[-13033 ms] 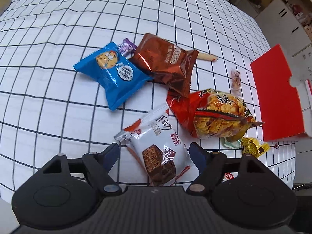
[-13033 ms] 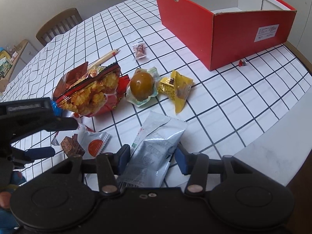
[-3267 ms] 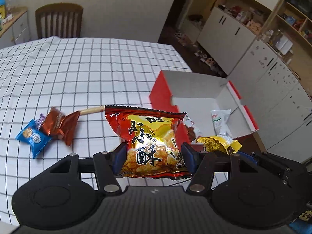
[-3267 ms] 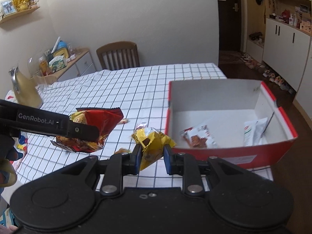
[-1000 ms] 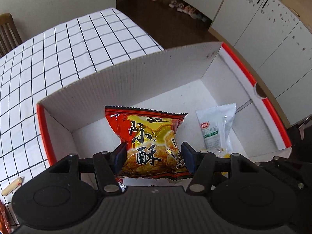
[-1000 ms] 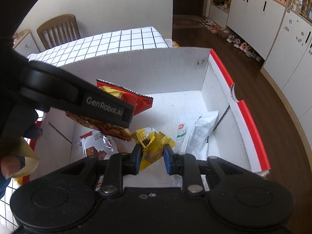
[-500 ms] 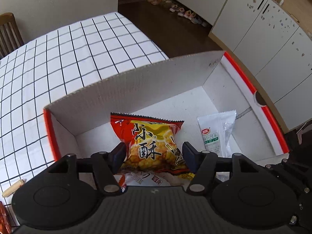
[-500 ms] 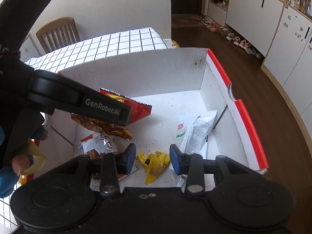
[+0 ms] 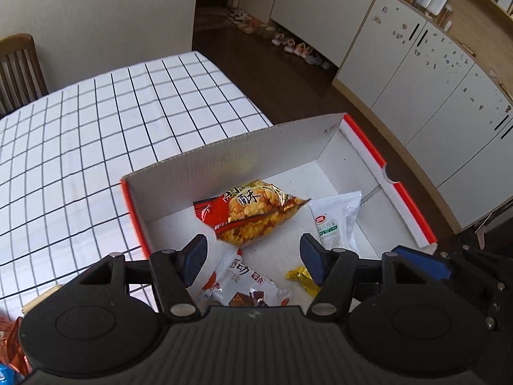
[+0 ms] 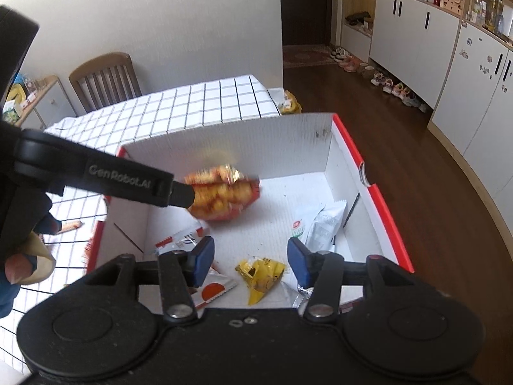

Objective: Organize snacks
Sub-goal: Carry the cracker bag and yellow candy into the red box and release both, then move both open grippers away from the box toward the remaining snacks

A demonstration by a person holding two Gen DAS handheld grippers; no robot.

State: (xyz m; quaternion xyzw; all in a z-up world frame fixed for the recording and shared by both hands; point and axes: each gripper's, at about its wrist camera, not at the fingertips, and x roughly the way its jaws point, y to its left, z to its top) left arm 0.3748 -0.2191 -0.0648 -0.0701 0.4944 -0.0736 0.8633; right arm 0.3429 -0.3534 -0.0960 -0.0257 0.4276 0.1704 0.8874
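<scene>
The red box [image 9: 407,200] with a white inside [image 10: 375,192] stands on the checked tablecloth. My left gripper [image 9: 253,256] is open and empty above the box. The red and yellow chip bag [image 9: 253,213] lies loose inside the box; it is motion-blurred in the right wrist view [image 10: 224,194]. My right gripper [image 10: 250,260] is open and empty over the box. The yellow snack packet [image 10: 259,276] lies on the box floor below it. A white chocolate wafer packet [image 9: 243,285] and a white and silver packet [image 9: 335,221] also lie inside.
The checked tablecloth [image 9: 96,128] spreads left of the box. A brown packet [image 9: 12,349] lies at the lower left, and a stick snack [image 10: 69,226] lies on the cloth. A wooden chair [image 10: 105,80] stands beyond the table. White cabinets [image 9: 416,73] line the right wall.
Both grippers have opened and let go. The chip bag has dropped from my left gripper into the box and tipped over. The yellow packet now lies on the box floor. Both grippers have risen.
</scene>
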